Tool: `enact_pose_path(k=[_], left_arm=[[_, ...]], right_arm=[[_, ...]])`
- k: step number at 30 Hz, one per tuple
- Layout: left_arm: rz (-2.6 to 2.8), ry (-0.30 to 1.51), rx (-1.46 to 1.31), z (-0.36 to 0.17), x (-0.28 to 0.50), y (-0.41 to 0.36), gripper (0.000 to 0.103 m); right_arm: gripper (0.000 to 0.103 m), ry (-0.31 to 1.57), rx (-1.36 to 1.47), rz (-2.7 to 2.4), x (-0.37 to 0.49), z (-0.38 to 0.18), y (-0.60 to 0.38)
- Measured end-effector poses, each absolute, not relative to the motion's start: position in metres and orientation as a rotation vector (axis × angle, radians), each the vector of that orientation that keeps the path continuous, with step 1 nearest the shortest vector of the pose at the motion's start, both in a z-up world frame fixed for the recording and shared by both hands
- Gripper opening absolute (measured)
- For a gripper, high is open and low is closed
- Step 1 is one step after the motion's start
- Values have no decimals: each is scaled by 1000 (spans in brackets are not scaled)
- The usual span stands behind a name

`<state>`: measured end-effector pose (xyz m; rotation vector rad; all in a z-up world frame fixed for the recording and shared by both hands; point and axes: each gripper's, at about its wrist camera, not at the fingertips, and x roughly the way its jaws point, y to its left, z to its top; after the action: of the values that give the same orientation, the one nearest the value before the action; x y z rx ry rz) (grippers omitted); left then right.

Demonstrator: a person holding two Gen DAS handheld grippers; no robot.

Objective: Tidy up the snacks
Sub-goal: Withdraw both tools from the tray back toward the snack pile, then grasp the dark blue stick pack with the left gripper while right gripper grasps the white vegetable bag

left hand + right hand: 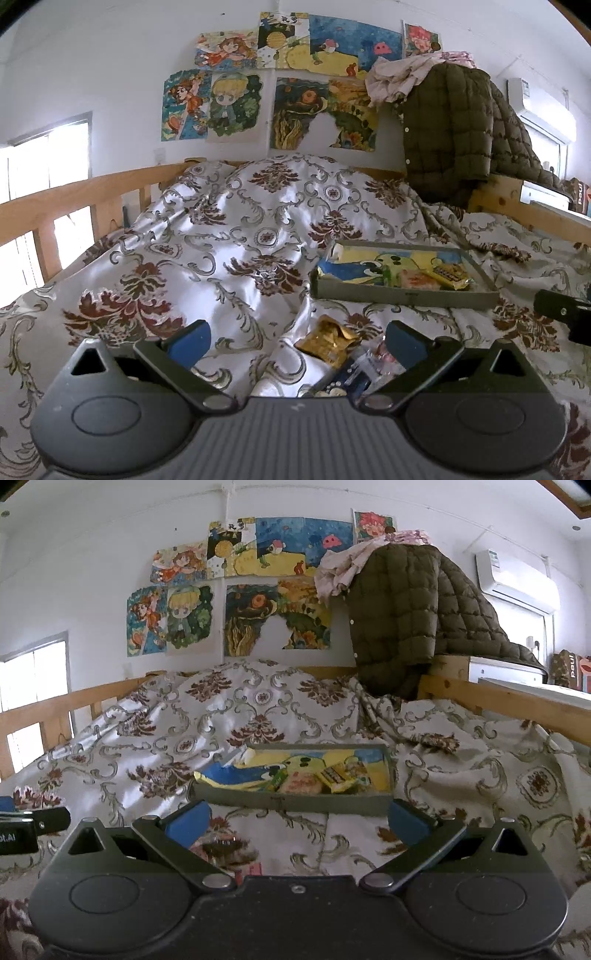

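Note:
A shallow grey box (402,295) (295,802) lies on the patterned bedspread and holds several snack packets, among them a yellow one (448,275) (338,777) and a pink one (417,279) (300,784). My left gripper (297,338) is open and empty, low over the bed. A gold snack packet (327,341) lies between its fingers, with a clear and blue wrapper (364,367) beside it. My right gripper (297,818) is open and empty, just in front of the box. A small wrapped snack (221,843) lies by its left finger.
The bedspread (240,240) is rumpled and rises toward the wall. Wooden bed rails run along the left (74,199) and right (517,705). A green quilted jacket (454,129) hangs over the far right corner. The right gripper's edge shows in the left wrist view (565,314).

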<state>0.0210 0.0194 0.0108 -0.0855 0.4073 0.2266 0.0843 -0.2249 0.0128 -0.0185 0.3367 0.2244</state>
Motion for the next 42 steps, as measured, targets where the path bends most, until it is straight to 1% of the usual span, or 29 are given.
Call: enact_pose_path(k=[4, 9, 14, 26, 38, 42], left_arm=[[215, 406, -65, 7, 12, 23, 103], [160, 447, -27, -5, 2, 21, 103], [179, 490, 38, -14, 1, 16, 103], [255, 557, -29, -21, 5, 34, 103], [240, 606, -4, -25, 20, 32, 103], [161, 619, 46, -26, 30, 30, 103]], right_arm=[[102, 373, -17, 221, 74, 6, -224], [102, 458, -6, 289, 65, -9, -218], [102, 527, -53, 347, 60, -23, -200], [102, 587, -94, 426, 58, -32, -186], [102, 626, -81, 474, 61, -37, -185], [102, 665, -44, 558, 70, -39, -185]])
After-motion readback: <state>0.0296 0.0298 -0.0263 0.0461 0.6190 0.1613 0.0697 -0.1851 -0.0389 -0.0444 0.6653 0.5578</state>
